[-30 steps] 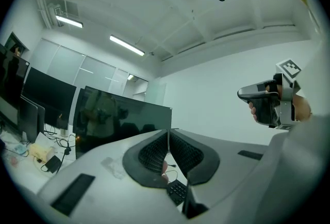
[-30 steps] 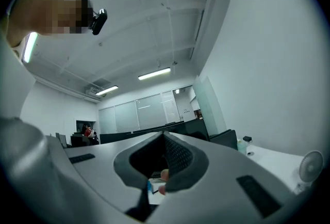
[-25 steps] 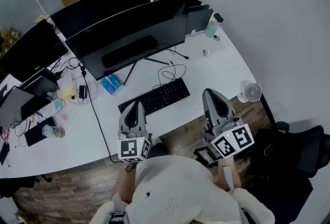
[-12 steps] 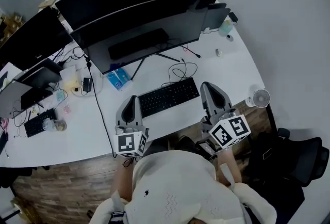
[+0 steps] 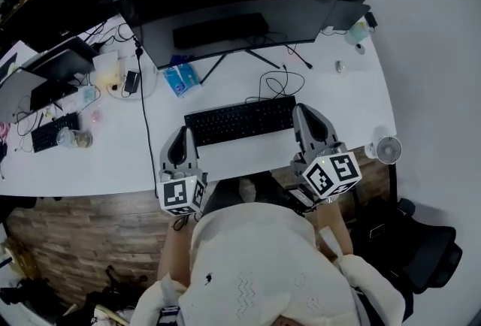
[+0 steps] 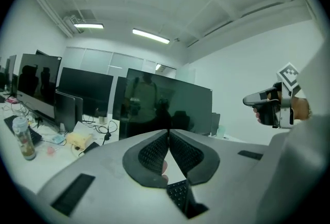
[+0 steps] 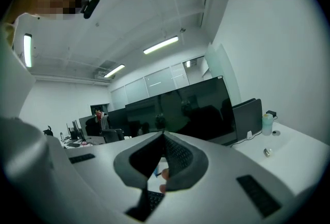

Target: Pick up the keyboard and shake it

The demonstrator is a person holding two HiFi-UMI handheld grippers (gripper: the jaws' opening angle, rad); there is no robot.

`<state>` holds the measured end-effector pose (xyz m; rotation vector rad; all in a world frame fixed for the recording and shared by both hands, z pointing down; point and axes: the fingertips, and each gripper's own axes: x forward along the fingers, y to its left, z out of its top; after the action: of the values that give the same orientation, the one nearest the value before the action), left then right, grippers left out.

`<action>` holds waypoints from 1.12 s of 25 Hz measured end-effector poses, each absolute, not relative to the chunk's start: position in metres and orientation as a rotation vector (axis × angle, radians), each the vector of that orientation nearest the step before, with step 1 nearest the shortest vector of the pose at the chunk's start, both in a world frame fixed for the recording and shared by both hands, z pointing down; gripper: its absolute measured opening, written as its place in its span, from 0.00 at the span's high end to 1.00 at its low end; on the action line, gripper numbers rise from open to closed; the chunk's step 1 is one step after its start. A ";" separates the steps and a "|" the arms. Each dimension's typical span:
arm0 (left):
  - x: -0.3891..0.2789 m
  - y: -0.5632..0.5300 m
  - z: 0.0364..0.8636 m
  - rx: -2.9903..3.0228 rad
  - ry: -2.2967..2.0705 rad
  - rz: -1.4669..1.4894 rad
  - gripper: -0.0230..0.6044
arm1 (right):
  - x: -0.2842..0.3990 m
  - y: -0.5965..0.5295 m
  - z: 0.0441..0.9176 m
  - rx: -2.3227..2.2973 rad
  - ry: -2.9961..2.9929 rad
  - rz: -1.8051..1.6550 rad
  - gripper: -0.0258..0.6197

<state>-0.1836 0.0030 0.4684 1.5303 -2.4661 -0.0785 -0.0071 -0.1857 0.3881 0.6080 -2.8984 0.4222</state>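
Both grippers have come forward from the front edge of the counter (image 5: 342,103) since a second ago, and now they flank the keyboard (image 5: 240,122). My left gripper (image 5: 180,138) is just beside its left end and my right gripper (image 5: 302,113) is close against its right end. I cannot tell whether either one touches it. The keyboard itself has not shifted: it lies flat near the middle of the front edge, parallel to it, in front of the big monitor (image 5: 225,9).

My left gripper's jaws meet at the tips with nothing between them. Through the gap lower down, the left gripper view shows a strip of the keyboard's black keys. My right gripper's jaws are likewise closed tip to tip and empty, with keys showing beneath them.

As for writing, the marker cube (image 5: 331,176) on each gripper carries black-and-white squares and no words. The print on the blue pack (image 5: 180,79), back toward the left, is too small to read.

Only the head view shows the looped cable (image 5: 279,83) behind the keyboard and the small fan (image 5: 387,149) by the front right corner. Only the gripper views show the ceiling lights (image 6: 151,36) — and the left one catches my right gripper, held in my hand, off to its right.
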 end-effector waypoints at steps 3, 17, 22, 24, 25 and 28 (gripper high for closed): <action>-0.184 0.010 0.482 1.452 -2.476 -0.058 0.93 | -0.007 -0.196 0.405 0.591 -2.873 0.455 0.96; -0.185 -0.013 0.553 1.348 -2.381 0.035 0.93 | -0.004 -0.246 0.488 0.560 -2.725 0.485 0.95; -0.189 -0.018 0.578 1.322 -2.330 0.029 0.92 | -0.001 -0.254 0.512 0.558 -2.689 0.492 0.94; -0.189 -0.018 0.590 1.309 -2.305 0.034 0.91 | -0.001 -0.258 0.520 0.558 -2.679 0.495 0.92; -0.188 -0.019 0.597 1.303 -2.288 0.036 0.84 | 0.000 -0.260 0.526 0.556 -2.672 0.496 0.90; -0.188 -0.017 0.620 1.273 -2.248 0.039 0.73 | 0.000 -0.267 0.548 0.550 -2.645 0.501 0.86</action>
<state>-0.1884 -0.0170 0.6196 1.2729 -2.2480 0.0391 0.0000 -0.2669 0.5475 0.5504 -2.6448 0.5009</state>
